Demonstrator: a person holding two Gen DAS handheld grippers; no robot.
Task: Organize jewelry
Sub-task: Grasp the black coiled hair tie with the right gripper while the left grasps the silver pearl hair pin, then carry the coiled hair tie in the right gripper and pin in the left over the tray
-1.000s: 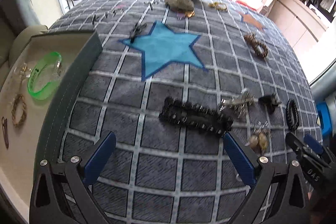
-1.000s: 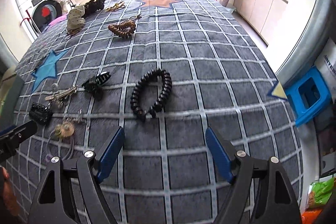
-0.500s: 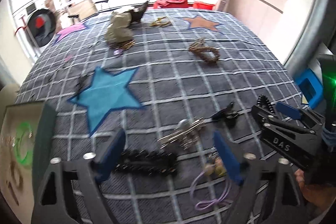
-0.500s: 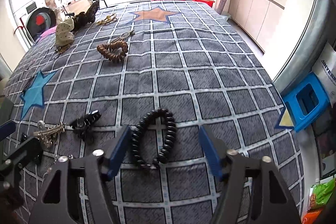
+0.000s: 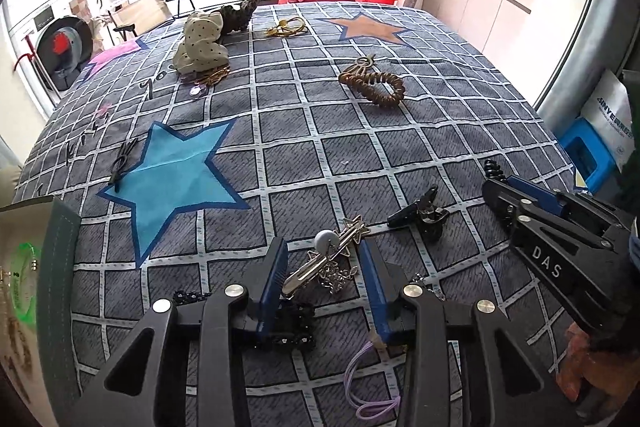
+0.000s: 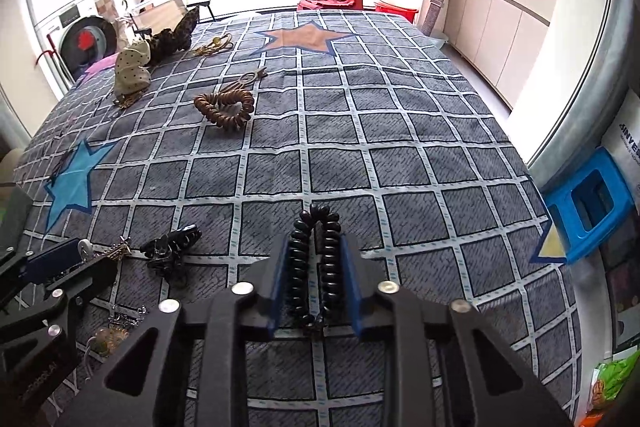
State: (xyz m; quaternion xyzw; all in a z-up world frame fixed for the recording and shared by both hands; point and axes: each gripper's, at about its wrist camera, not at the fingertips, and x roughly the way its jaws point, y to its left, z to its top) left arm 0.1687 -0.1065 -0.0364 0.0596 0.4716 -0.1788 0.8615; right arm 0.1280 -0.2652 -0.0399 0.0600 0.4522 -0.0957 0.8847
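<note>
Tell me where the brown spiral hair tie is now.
The brown spiral hair tie lies far out on the checked cloth, between the blue star and the orange star.

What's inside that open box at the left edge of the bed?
In the box, a translucent green bangle lies on the pale lining, with a brownish bracelet nearer the camera. The rest is cut off by the frame edge and the box wall.
</note>
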